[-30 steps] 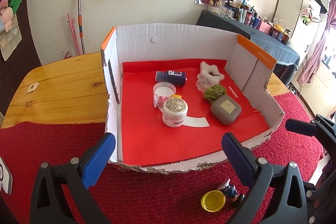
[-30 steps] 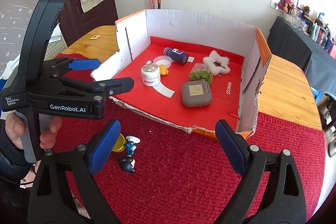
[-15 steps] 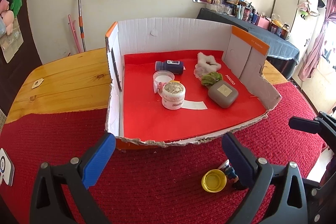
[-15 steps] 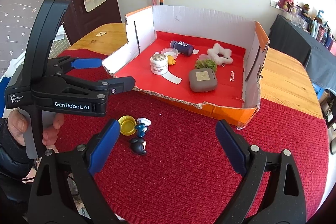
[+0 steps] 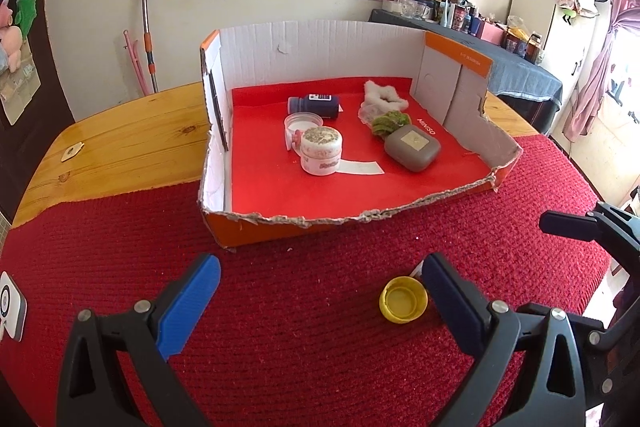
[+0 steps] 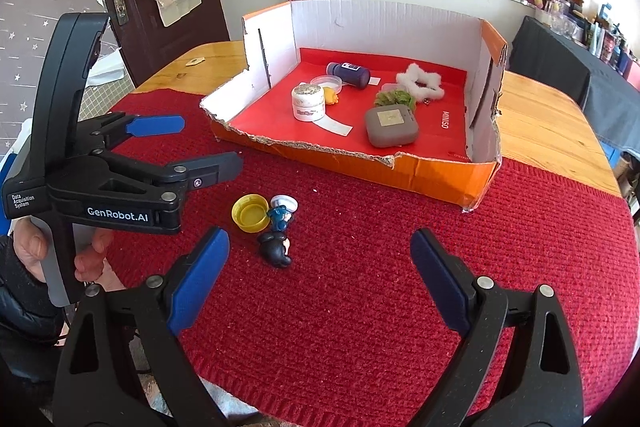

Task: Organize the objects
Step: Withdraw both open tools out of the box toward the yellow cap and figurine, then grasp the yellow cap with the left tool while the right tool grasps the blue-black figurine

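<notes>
- My left gripper (image 5: pixel 320 291), a black two-finger clamp with blue rubber pads (image 5: pixel 188 305), points forward and down, jaws spread wide with nothing between them.
- From the right wrist view I see that same left gripper (image 6: pixel 188 145) at nine o'clock, side-on, its fingers aimed toward three o'clock and parted.
- My left hand (image 6: pixel 60 251), bare fingers below a dark sleeve, wraps its grey handle at eight o'clock.
- My right gripper (image 6: pixel 320 279), the matching black clamp with blue pads (image 6: pixel 198 281), tilts downward, jaws wide apart, gripping nothing.
</notes>
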Action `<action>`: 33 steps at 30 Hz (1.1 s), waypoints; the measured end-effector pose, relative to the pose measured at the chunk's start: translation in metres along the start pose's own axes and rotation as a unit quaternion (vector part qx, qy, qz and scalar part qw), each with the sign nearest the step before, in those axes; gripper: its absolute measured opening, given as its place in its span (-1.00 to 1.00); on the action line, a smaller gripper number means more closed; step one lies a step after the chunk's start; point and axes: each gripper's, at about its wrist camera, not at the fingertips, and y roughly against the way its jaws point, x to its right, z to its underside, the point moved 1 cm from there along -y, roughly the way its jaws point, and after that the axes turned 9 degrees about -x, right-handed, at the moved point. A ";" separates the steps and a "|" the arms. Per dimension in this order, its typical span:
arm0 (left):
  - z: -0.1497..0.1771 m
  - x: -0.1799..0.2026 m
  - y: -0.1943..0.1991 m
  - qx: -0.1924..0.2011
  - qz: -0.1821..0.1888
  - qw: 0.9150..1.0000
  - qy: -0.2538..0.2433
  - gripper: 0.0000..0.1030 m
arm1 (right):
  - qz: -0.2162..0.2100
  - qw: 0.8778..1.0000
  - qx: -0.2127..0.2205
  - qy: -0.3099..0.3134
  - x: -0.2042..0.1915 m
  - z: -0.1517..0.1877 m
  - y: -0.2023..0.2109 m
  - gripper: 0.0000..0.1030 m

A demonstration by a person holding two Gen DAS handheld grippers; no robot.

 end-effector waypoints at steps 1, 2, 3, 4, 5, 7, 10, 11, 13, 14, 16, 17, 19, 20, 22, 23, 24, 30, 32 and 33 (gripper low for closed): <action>0.002 0.001 0.000 -0.002 0.003 1.000 -0.001 1.00 | -0.001 1.000 -0.001 -0.001 0.000 0.001 -0.001 0.79; 0.004 0.002 0.000 -0.003 0.006 1.000 -0.004 0.99 | -0.002 1.000 -0.001 -0.001 0.000 0.003 -0.001 0.74; 0.005 0.003 0.001 -0.003 0.007 1.000 -0.006 0.96 | -0.002 1.000 -0.002 0.000 -0.001 0.004 -0.002 0.63; 0.006 0.003 0.001 -0.003 0.008 1.000 -0.009 0.92 | -0.004 1.000 -0.004 0.000 -0.001 0.005 -0.002 0.58; 0.007 0.004 0.002 -0.004 0.009 1.000 -0.012 0.83 | -0.006 1.000 -0.006 -0.001 -0.001 0.006 -0.003 0.48; 0.009 0.006 0.002 -0.009 0.016 1.000 -0.016 0.70 | -0.011 1.000 -0.011 -0.001 -0.002 0.008 -0.006 0.33; 0.011 0.008 0.000 -0.015 0.025 0.999 -0.023 0.57 | -0.016 1.000 -0.017 0.002 -0.004 0.010 -0.011 0.22; 0.012 0.009 0.000 -0.016 0.028 0.999 -0.025 0.51 | -0.018 1.000 -0.019 0.003 -0.005 0.010 -0.012 0.16; 0.014 0.011 0.000 -0.018 0.037 0.999 -0.029 0.45 | -0.022 0.999 -0.023 0.006 -0.007 0.011 -0.016 0.13; 0.015 0.012 0.000 -0.020 0.041 0.998 -0.031 0.43 | -0.023 0.999 -0.025 0.007 -0.008 0.011 -0.018 0.12; 0.017 0.015 -0.001 -0.022 0.048 0.998 -0.037 0.37 | -0.026 0.999 -0.028 0.010 -0.010 0.012 -0.021 0.09; 0.018 0.016 -0.002 -0.024 0.051 0.998 -0.039 0.34 | -0.028 0.999 -0.029 0.011 -0.011 0.012 -0.023 0.09; 0.020 0.018 -0.003 -0.027 0.057 0.997 -0.045 0.31 | -0.030 0.999 -0.032 0.013 -0.012 0.012 -0.026 0.08; 0.020 0.019 -0.003 -0.028 0.057 0.997 -0.049 0.29 | -0.031 0.999 -0.034 0.014 -0.012 0.012 -0.028 0.08; 0.022 0.021 -0.005 -0.032 0.056 0.996 -0.057 0.28 | -0.030 0.999 -0.036 0.016 -0.013 0.011 -0.031 0.08; 0.023 0.021 -0.006 -0.034 0.057 0.996 -0.059 0.27 | -0.030 0.999 -0.037 0.016 -0.013 0.011 -0.032 0.08; 0.024 0.021 -0.006 -0.036 0.059 0.996 -0.061 0.25 | -0.030 0.999 -0.038 0.016 -0.012 0.011 -0.033 0.08; 0.027 0.024 -0.008 -0.039 0.067 0.994 -0.074 0.19 | -0.026 0.999 -0.040 0.016 -0.010 0.009 -0.038 0.07; 0.028 0.024 -0.011 -0.043 0.069 0.994 -0.076 0.19 | -0.023 0.999 -0.039 0.015 -0.008 0.008 -0.038 0.07; 0.028 0.024 -0.012 -0.045 0.070 0.994 -0.076 0.19 | -0.023 0.999 -0.039 0.014 -0.007 0.007 -0.038 0.07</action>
